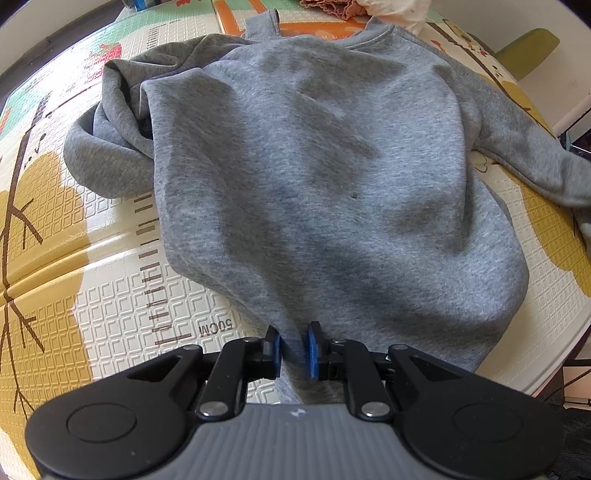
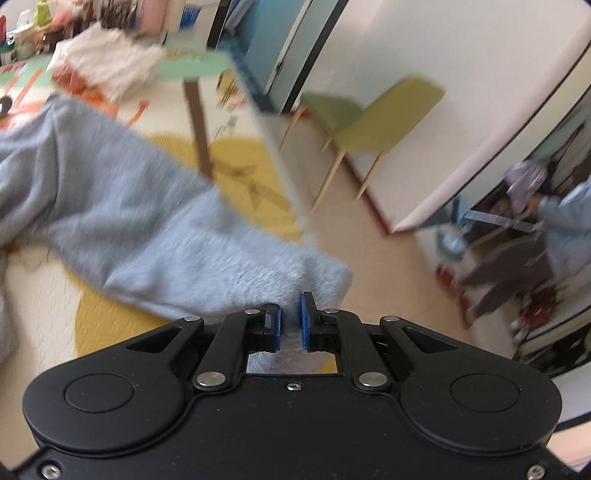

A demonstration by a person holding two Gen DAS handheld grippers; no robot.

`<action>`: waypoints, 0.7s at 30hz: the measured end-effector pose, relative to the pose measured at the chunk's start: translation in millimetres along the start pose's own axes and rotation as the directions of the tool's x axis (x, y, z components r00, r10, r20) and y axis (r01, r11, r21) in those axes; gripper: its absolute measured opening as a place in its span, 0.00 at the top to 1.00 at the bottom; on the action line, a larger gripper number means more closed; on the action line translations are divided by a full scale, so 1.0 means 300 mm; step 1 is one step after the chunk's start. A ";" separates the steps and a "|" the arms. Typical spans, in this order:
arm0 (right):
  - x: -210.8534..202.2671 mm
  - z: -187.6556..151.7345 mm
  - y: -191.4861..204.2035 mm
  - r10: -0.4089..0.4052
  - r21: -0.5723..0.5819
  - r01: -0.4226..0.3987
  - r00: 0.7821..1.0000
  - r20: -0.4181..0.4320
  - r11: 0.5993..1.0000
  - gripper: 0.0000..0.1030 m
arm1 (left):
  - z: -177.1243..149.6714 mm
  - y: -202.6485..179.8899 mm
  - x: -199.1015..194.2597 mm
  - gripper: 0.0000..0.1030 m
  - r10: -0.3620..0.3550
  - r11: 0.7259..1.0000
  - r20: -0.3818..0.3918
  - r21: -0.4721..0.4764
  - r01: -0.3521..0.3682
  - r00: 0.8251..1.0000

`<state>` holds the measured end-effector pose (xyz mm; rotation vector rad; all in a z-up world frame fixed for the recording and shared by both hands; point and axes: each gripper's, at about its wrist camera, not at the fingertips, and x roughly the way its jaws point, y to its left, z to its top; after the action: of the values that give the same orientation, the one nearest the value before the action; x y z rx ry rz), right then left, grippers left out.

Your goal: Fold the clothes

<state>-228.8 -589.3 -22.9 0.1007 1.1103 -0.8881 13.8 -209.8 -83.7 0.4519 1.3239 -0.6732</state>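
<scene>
A grey sweatshirt (image 1: pixel 314 166) lies spread on a patterned play mat (image 1: pixel 110 314), collar at the far end. My left gripper (image 1: pixel 294 345) is shut on a fold of its near hem, blue pads pressing the cloth from both sides. One sleeve (image 1: pixel 110 147) is bunched up at the left of the body. The other sleeve (image 1: pixel 535 158) stretches out to the right. In the blurred right wrist view, my right gripper (image 2: pixel 291 314) is shut on the cuff end of that sleeve (image 2: pixel 147 229), near the mat's right edge.
A pile of other clothes (image 1: pixel 343 9) sits at the mat's far end and shows white (image 2: pixel 107 62) in the right wrist view. A green chair (image 2: pixel 369 122) stands on the floor beyond the mat's edge (image 2: pixel 280 158). Blurred clutter (image 2: pixel 517 266) fills the far right.
</scene>
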 end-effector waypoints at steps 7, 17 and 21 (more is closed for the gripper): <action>0.095 -0.107 0.052 0.158 0.099 -0.151 0.985 -0.072 0.984 0.89 | 0.007 -0.012 0.009 0.81 0.007 1.000 -0.012 0.005 -0.007 1.000; 0.023 -0.111 -0.054 0.300 0.308 -0.287 0.954 0.004 0.907 0.69 | 0.029 -0.027 -0.063 0.74 -0.006 1.000 0.026 0.022 0.006 1.000; -0.019 -0.113 -0.143 0.293 0.363 -0.282 0.956 0.025 0.888 0.69 | 0.044 -0.060 -0.120 0.64 -0.019 0.998 0.066 0.057 0.015 0.998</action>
<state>-283.0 -598.2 -19.5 0.5754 0.9173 -0.8151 7.6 -224.7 -44.6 0.4602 1.2499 -0.7352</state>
